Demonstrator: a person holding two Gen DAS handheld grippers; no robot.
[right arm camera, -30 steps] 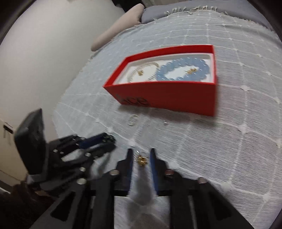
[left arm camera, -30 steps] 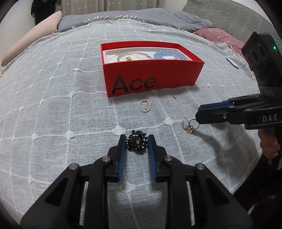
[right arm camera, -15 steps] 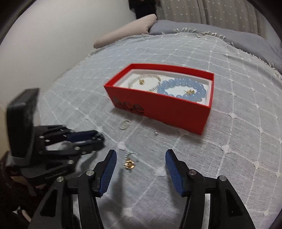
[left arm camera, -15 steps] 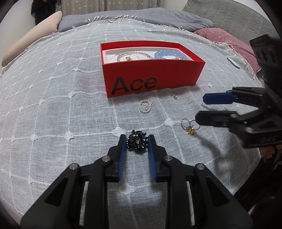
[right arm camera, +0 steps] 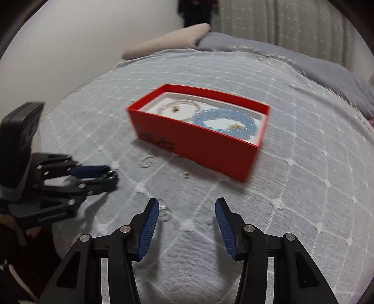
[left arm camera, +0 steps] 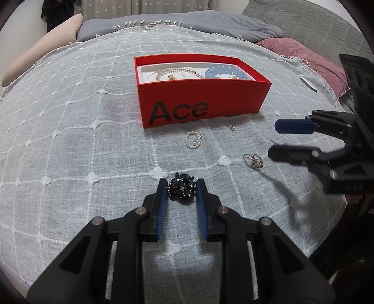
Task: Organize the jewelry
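A red "Ace" box (left arm camera: pixel 201 105) (right arm camera: pixel 198 138) sits on the bed and holds a blue bead bracelet (left arm camera: pixel 224 72) (right arm camera: pixel 228 121) and a pale chain with a gold charm (left arm camera: pixel 174 74). My left gripper (left arm camera: pixel 182 188) is shut on a dark beaded ornament (left arm camera: pixel 181 188), low over the cloth. My right gripper (right arm camera: pixel 187 210) is open and empty; it also shows in the left wrist view (left arm camera: pixel 280 140). A gold ring-and-charm piece (left arm camera: pixel 254 161) (right arm camera: pixel 164 212) lies on the cloth by its left finger. A small pearl ring (left arm camera: pixel 192 140) (right arm camera: pixel 146 161) and a tiny stud (left arm camera: pixel 232 127) (right arm camera: pixel 186 175) lie before the box.
The bed is covered by a white gridded cloth (left arm camera: pixel 81 131). A beige pillow (left arm camera: pixel 39 56), grey blanket (left arm camera: pixel 187 21) and pink pillow (left arm camera: pixel 311 63) lie at the far side. The bed edge drops off at the right, by my right gripper.
My right gripper opened, let go of the gold ring-and-charm piece onto the cloth, and drew back and turned. My left gripper stayed still with the dark ornament.
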